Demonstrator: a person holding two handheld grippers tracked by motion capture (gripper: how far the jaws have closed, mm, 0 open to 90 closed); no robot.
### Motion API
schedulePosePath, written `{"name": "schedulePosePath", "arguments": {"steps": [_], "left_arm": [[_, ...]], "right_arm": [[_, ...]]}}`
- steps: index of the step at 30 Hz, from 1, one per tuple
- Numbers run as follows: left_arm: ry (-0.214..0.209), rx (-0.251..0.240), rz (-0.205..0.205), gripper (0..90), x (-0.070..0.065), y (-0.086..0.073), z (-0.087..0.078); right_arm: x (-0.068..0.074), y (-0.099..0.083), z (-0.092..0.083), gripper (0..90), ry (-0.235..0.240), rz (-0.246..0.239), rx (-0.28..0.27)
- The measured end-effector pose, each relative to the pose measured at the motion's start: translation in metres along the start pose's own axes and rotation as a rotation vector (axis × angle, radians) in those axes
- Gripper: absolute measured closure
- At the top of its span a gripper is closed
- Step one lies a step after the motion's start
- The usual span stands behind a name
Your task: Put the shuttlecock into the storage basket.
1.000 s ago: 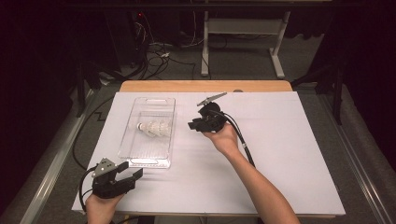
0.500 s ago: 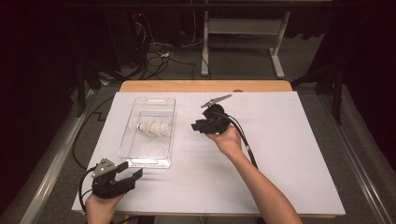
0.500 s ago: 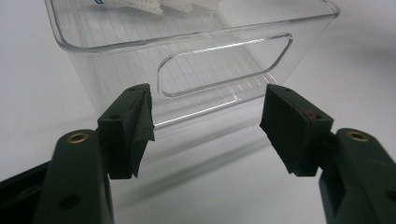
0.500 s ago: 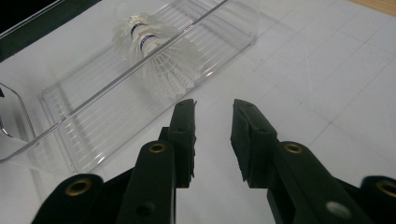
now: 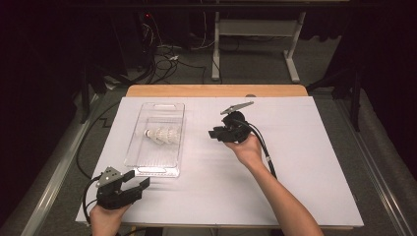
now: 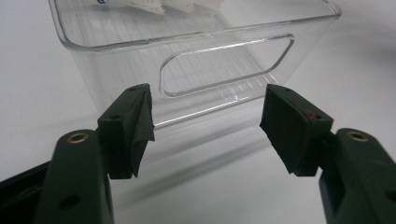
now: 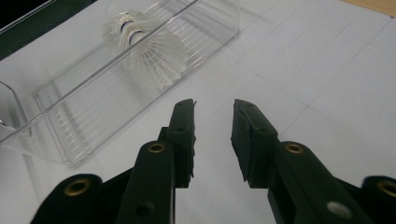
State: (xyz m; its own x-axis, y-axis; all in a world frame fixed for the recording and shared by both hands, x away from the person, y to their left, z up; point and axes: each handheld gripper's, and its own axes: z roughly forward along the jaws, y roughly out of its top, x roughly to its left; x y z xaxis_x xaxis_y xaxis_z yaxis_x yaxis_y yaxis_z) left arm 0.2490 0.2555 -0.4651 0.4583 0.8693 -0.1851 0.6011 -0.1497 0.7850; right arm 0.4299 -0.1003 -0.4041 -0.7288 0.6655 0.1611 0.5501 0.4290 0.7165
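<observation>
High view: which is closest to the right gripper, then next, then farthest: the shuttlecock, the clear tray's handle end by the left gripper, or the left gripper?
From the right gripper:
1. Shuttlecock, lying inside the clear tray, straight off to the left.
2. The tray's near handle end, lower left.
3. Left gripper, at the near left corner of the white table.

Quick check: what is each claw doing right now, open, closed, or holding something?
Left claw: open, holding nothing, facing the clear tray.
Right claw: open, holding nothing, short of the shuttlecock.

Overhead plus two jaw-level close-ups
</observation>
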Motion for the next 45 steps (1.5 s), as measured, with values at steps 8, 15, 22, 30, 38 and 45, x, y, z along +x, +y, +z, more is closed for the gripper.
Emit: {"name": "schedulePosePath", "arguments": {"steps": [8,15,22,30,38,45], "left_arm": [[0.001,-0.004,-0.009,34.9,-0.001,-0.001,-0.002],[0.005,-0.009,-0.013,34.9,-0.001,-0.001,-0.002],[0.005,-0.009,-0.019,34.9,0.000,-0.001,-0.001],[0.008,-0.006,-0.019,34.9,0.000,-0.002,-0.002],[0.013,-0.007,-0.024,34.9,0.000,-0.002,-0.002],[0.017,-0.008,-0.026,35.0,0.000,-0.002,-0.003]], "right_arm": [[-0.005,-0.010,-0.011,69.7,-0.016,0.021,-0.002],[-0.009,-0.024,-0.022,69.7,-0.040,0.041,-0.009],[-0.013,-0.027,-0.027,69.7,-0.049,0.048,-0.019],[-0.016,-0.037,-0.029,69.7,-0.046,0.059,-0.020],[-0.018,-0.041,-0.033,69.1,-0.043,0.049,-0.024],[-0.024,-0.049,-0.039,68.7,-0.051,0.062,-0.032]]}}
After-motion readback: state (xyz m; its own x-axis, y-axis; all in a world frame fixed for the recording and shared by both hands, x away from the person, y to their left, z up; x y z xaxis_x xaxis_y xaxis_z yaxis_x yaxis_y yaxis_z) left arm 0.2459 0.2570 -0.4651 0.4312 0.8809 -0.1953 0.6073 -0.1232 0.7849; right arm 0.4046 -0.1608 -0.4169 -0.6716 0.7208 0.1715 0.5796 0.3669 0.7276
